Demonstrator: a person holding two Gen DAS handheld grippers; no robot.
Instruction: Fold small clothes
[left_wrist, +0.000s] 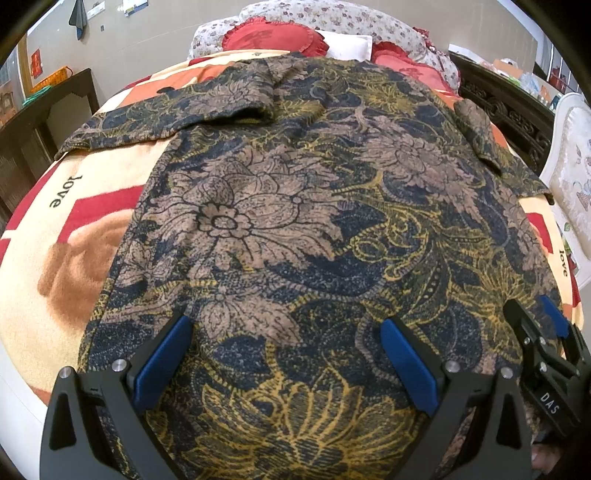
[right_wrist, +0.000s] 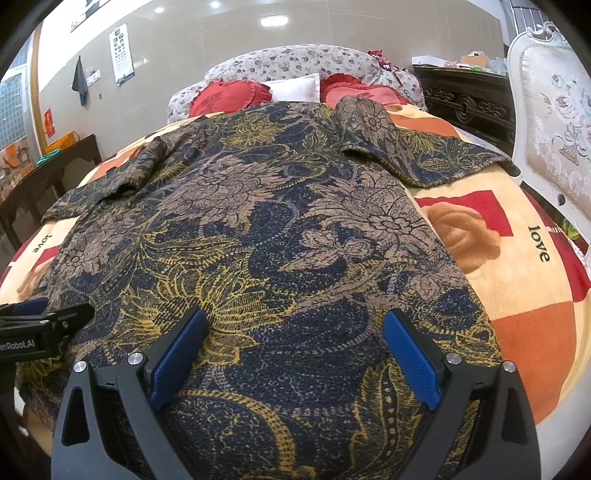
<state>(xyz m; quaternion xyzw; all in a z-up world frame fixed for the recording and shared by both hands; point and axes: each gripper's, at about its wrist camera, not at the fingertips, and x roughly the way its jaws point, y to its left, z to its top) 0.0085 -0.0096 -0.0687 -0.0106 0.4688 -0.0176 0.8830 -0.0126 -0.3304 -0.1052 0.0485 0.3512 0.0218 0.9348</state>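
A dark blue, brown and yellow floral shirt (left_wrist: 295, 206) lies spread flat on the bed, collar far, both short sleeves out to the sides; it also shows in the right wrist view (right_wrist: 258, 229). My left gripper (left_wrist: 286, 354) is open, its blue pads (left_wrist: 162, 362) wide apart just above the shirt's near hem, left of middle. My right gripper (right_wrist: 295, 350) is open over the near hem, right of middle. Each gripper shows at the edge of the other's view: the right one (left_wrist: 546, 343), the left one (right_wrist: 44, 321).
The bed has a cream, red and orange blanket (left_wrist: 74, 236) with "love" printed on it. Red heart pillows (right_wrist: 229, 96) and a floral headboard cushion lie at the far end. A dark side table (left_wrist: 44, 122) stands left, a white upholstered chair (right_wrist: 554, 122) right.
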